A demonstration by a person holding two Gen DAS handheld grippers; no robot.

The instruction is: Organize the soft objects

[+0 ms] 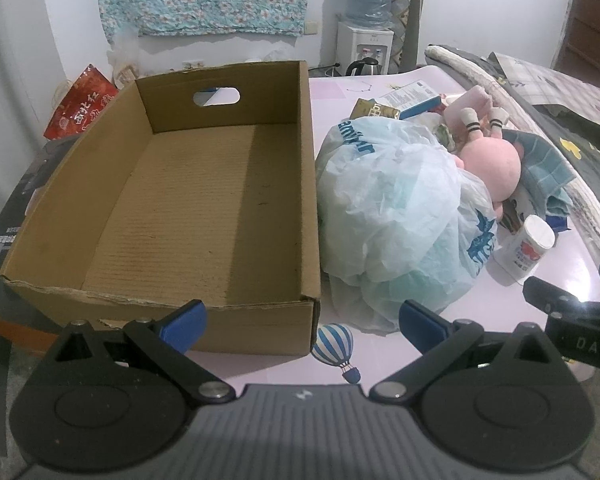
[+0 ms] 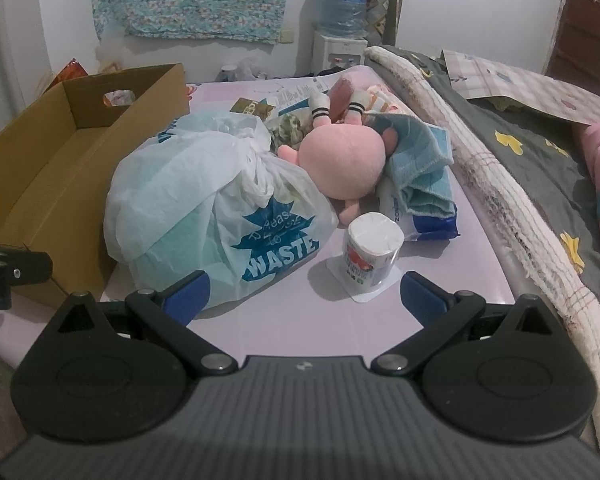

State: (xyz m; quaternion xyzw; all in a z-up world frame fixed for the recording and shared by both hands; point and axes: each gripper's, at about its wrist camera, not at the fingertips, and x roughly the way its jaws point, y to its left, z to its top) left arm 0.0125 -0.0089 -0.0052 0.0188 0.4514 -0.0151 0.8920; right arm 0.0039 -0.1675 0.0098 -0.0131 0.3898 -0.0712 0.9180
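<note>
An empty cardboard box [image 1: 188, 216] stands on the pink table, left of a pile. The pile holds a knotted white plastic bag [image 1: 400, 208] with blue print, a pink plush doll [image 1: 490, 160] lying head toward me, and a blue-green towel [image 1: 548, 160]. In the right wrist view the box [image 2: 60, 160] is at left, the bag [image 2: 212, 208] in the middle, the doll [image 2: 344, 156] and towel [image 2: 424, 164] behind it. My left gripper [image 1: 302, 324] is open and empty before the box's near wall. My right gripper [image 2: 302, 294] is open and empty, near the bag.
A white jar [image 2: 374, 256] stands by the bag. Boxes and packets [image 1: 408, 100] lie at the table's back. A rolled blanket [image 2: 500, 184] and bedding run along the right edge. A water dispenser [image 1: 366, 20] and red bag [image 1: 80, 104] are behind.
</note>
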